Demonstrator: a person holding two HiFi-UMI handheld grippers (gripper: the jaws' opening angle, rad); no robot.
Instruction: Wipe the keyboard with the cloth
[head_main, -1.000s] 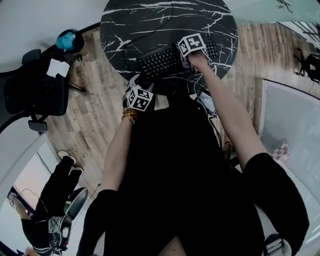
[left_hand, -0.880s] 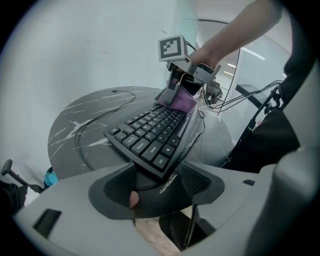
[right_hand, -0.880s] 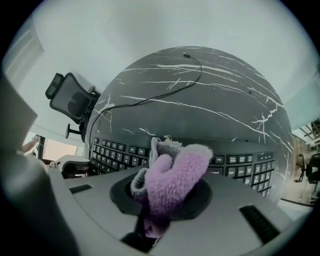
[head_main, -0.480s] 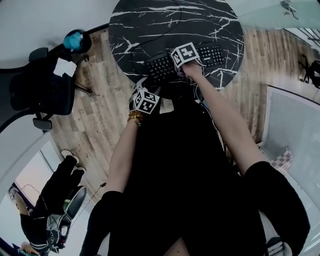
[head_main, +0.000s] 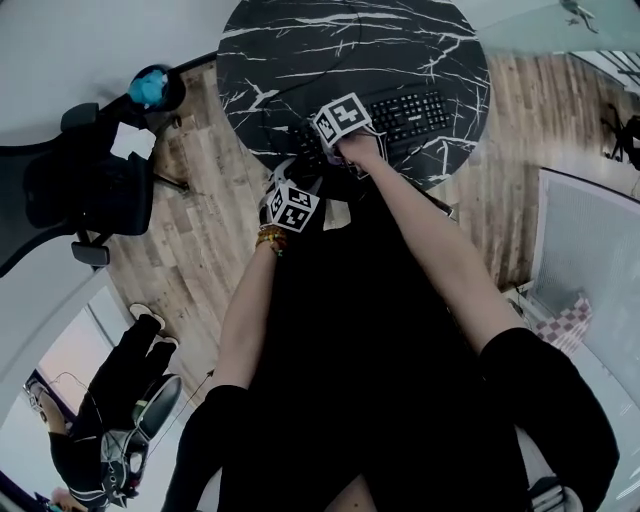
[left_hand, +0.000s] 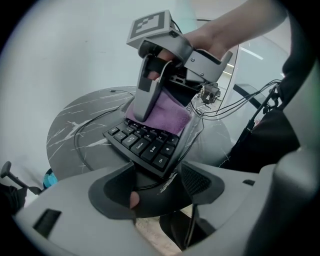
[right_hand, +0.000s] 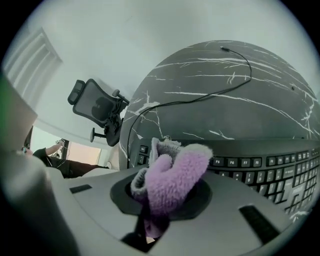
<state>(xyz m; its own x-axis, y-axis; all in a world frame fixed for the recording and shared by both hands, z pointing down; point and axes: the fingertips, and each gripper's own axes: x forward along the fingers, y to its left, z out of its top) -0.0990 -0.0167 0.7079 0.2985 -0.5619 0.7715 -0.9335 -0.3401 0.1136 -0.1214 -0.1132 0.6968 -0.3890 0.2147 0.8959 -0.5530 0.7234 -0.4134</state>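
Note:
A black keyboard (head_main: 412, 110) lies along the near edge of a round black marble table (head_main: 340, 40). My right gripper (head_main: 328, 135) is shut on a purple fuzzy cloth (right_hand: 172, 175) and presses it onto the keyboard's left end. The left gripper view shows that cloth (left_hand: 167, 112) flat on the keys (left_hand: 145, 147) under the right gripper (left_hand: 165, 117). My left gripper (head_main: 289, 168) sits at the table's near edge. Its jaws close on the keyboard's near left corner (left_hand: 162, 172).
A thin black cable (right_hand: 200, 97) runs across the tabletop behind the keyboard. A black office chair (head_main: 85, 190) stands left of the table on the wood floor. Wires (left_hand: 240, 100) hang from the right gripper. Another person (head_main: 110, 400) is at the lower left.
My right gripper has slid the cloth leftward along the keyboard, from its right part to its left end. The left gripper has stayed at the keyboard's near left corner.

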